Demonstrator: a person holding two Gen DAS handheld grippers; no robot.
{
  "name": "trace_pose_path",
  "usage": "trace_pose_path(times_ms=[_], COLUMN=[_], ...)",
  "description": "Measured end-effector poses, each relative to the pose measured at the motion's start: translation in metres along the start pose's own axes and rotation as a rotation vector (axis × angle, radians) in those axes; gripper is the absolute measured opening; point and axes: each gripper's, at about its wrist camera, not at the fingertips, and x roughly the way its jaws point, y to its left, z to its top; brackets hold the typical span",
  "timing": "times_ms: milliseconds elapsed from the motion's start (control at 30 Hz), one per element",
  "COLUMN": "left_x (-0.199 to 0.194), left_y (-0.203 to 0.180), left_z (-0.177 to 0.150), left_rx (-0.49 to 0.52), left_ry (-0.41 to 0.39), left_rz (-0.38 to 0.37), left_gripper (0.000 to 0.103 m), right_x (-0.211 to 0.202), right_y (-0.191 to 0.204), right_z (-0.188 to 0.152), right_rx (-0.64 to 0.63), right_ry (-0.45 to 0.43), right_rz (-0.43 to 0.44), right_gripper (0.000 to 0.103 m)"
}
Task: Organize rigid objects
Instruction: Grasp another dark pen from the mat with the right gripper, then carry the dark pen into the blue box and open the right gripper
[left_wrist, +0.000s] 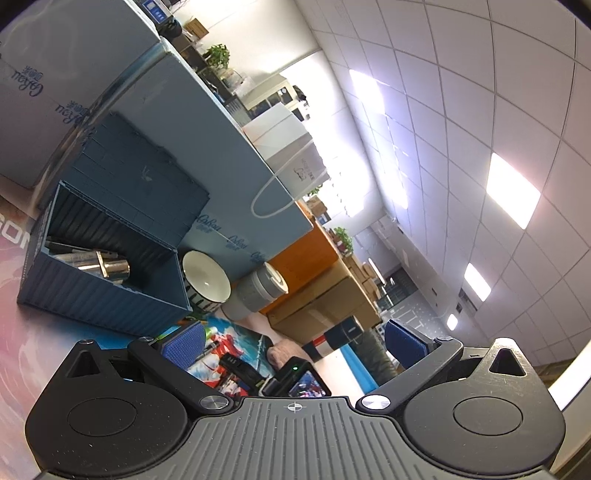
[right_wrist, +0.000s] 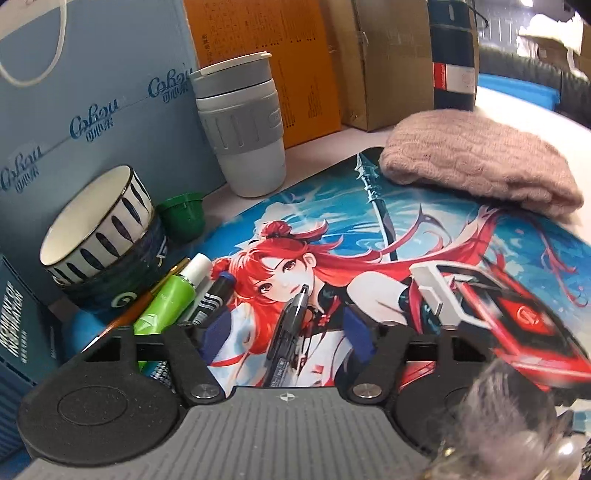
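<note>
- A printed anime desk mat (right_wrist: 461, 236) covers the desk.
- The right gripper (right_wrist: 284, 332) straddles a black ballpoint pen (right_wrist: 290, 325) near the mat's front edge, pads apparently not yet touching.
- The left gripper (left_wrist: 295, 343) gapes empty.
- The slim pen could roll and slip free.

Pink knit hat (right_wrist: 484, 162) on illustrated mat (right_wrist: 461, 236).

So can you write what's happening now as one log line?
right claw: open, black pen between pads | left claw: open, empty | blue box: metal parts inside
</note>
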Motion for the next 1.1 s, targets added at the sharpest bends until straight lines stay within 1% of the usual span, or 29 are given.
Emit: trace_pose_path(times_ms=[33,67,100,133,267,433,633,767,833,1000,1100], left_x=[-0.001,-0.002,-0.002,-0.003,-0.003,-0.005,-0.013,-0.012,-0.010,0.000,0.007], left_y=[0.000,0.000,-0.001,-0.001,-0.006,-0.006,-0.011,-0.008,-0.001,0.022,0.039], left_z=[0.000,0.000,0.000,0.000,-0.001,-0.001,-0.002,-0.001,0.002,0.017,0.028], left_rx=[-0.002,-0.001,0.002,0.004,0.038,0.040,0.063,0.050,0.024,-0.053,-0.095], left_ry=[-0.002,-0.005,-0.007,-0.007,-0.001,0.003,-0.003,0.000,-0.012,-0.060,-0.069], left_rz=[-0.003,-0.007,-0.012,-0.015,-0.017,-0.024,-0.077,-0.087,-0.067,0.021,0.044], left_gripper=[0.103,0.103,0.103,0.103,0.103,0.103,0.103,0.103,0.103,0.103,0.103], right_x=[0.000,0.001,0.001,0.001,-0.003,-0.027,-0.064,-0.084,-0.093,-0.107,-0.118], right_y=[0.002,0.004,0.006,0.006,0.001,-0.004,-0.007,-0.005,-0.001,0.015,0.029], right_z=[-0.001,-0.001,-0.002,-0.002,0.001,0.008,0.013,0.019,0.024,0.038,0.043], right_rx=[-0.020,-0.040,-0.055,-0.059,-0.005,0.033,0.054,0.071,0.076,0.097,0.083], right_ry=[-0.003,-0.006,-0.008,-0.006,0.012,-0.049,-0.123,-0.163,-0.183,-0.202,-0.229], right_rz=[-0.015,-0.028,-0.031,-0.028,0.033,0.083,0.153,0.208,0.238,0.338,0.380], right_gripper=[0.041,0.037,0.029,0.018,0.015,0.015,0.015,0.015,0.014,0.014,0.014])
